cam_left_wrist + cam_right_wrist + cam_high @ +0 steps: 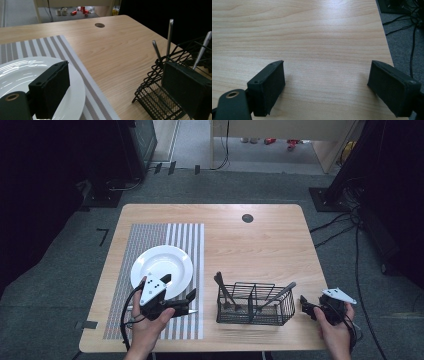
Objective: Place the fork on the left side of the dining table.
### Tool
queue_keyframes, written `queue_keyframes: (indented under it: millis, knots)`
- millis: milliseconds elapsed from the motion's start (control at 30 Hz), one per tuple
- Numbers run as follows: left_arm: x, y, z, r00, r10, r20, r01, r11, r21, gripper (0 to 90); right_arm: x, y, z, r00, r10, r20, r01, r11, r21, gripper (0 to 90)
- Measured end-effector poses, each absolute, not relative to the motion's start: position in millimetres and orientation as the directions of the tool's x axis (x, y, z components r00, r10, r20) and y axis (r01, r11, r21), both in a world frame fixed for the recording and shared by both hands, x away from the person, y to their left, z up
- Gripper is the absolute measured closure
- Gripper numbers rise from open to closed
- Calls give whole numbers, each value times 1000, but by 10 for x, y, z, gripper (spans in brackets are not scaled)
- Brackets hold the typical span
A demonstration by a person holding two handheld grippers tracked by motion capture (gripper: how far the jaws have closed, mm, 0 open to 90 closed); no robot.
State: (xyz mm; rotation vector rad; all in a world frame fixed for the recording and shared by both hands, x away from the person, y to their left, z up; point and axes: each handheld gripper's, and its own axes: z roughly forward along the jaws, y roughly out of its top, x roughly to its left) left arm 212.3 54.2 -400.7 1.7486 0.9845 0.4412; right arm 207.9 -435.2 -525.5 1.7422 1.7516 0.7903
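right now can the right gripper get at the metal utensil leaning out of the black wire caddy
Probably yes: the right gripper is open beside the black wire caddy, and the metal utensil leans toward it over the rim, with only bare wooden table between.

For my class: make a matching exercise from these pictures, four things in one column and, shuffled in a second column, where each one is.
Things:
1. white plate
2. wire basket
3. left gripper
4. right gripper

Places:
A. holds upright utensils
B. by the table's right edge
C. on the striped placemat
D. at the plate's near rim, open

Pairs: 1-C, 2-A, 3-D, 4-B
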Motion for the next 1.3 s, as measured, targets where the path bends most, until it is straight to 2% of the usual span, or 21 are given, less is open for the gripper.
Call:
queue_keyframes:
  millis: [333, 400, 567, 1100, 1300]
  knots:
    - [2133, 296, -3957, 644, 743, -180, 403, -129, 906, 83, 2079, -4353, -5255, -18, 999, 28, 682, -8, 731, 139]
    - [2128, 259, -3950, 646, 742, -180, 397, -125, 909, 132, 2079, -4352, -5255, -17, 999, 28, 682, -9, 731, 139]
    - [2133, 146, -3942, 675, 716, -178, 393, -144, 908, 165, 2079, -4352, -5255, -17, 999, 28, 682, -8, 731, 139]
    - [2238, -126, -3929, 697, 684, -218, 411, -131, 902, 492, 2079, -4352, -5255, -17, 999, 29, 682, -9, 731, 139]
    - [2243, -171, -3914, 690, 694, -204, 403, -135, 905, 557, 2079, -4353, -5255, -17, 999, 29, 682, -9, 731, 139]
